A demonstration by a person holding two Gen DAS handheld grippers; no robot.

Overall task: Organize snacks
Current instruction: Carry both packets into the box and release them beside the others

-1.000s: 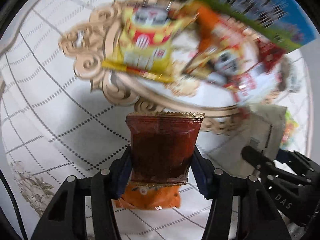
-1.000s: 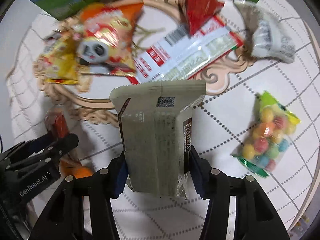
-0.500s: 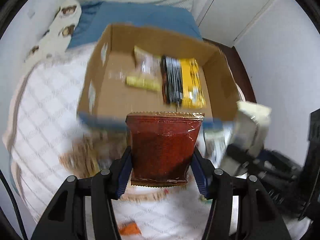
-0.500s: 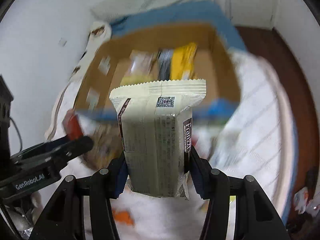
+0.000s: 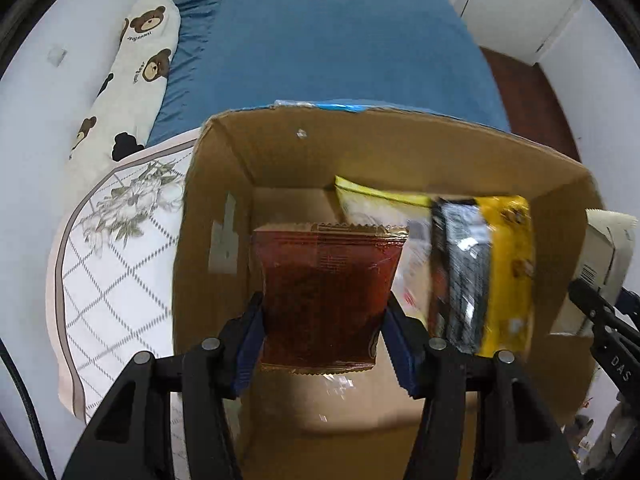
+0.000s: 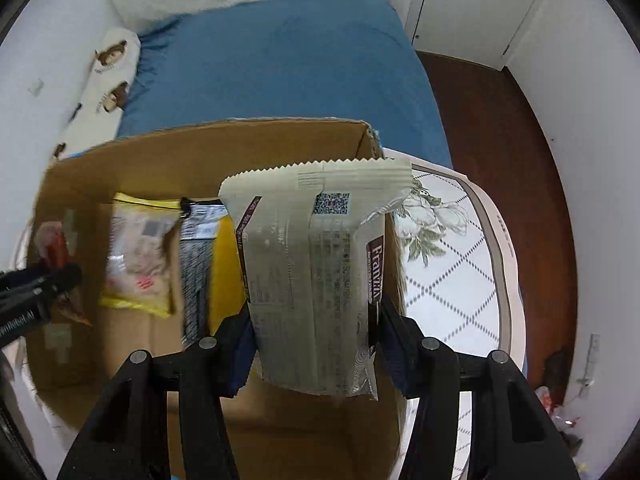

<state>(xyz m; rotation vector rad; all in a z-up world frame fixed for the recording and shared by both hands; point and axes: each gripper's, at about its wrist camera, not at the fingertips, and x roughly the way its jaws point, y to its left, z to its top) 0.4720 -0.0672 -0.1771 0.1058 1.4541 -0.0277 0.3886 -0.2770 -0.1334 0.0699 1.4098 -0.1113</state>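
My left gripper [image 5: 322, 320] is shut on a dark red snack packet [image 5: 326, 296], held upright over the open cardboard box [image 5: 224, 184], near its left side. My right gripper [image 6: 314, 328] is shut on a beige snack bag [image 6: 312, 272], held upright over the box's [image 6: 200, 148] right side. In the box lie a clear packet with a yellow edge [image 5: 376, 208] and a black and yellow bag [image 5: 484, 268]; both show in the right wrist view, the clear packet [image 6: 138, 256] and the bag [image 6: 204, 264]. The right gripper's fingers [image 5: 600, 312] show at the right edge, the left gripper's fingers [image 6: 36, 284] at the left edge.
The box stands on a white quilted cloth with a flower print [image 5: 116, 256] [image 6: 448, 260]. Behind it are a blue bedsheet [image 5: 328, 48] and a bear-print pillow [image 5: 132, 76]. A dark wooden floor [image 6: 492, 128] and white doors lie to the right.
Both grippers rose from the snack tray on the cloth and moved forward with their packets. They now hang over the open box, closer than half a second ago.
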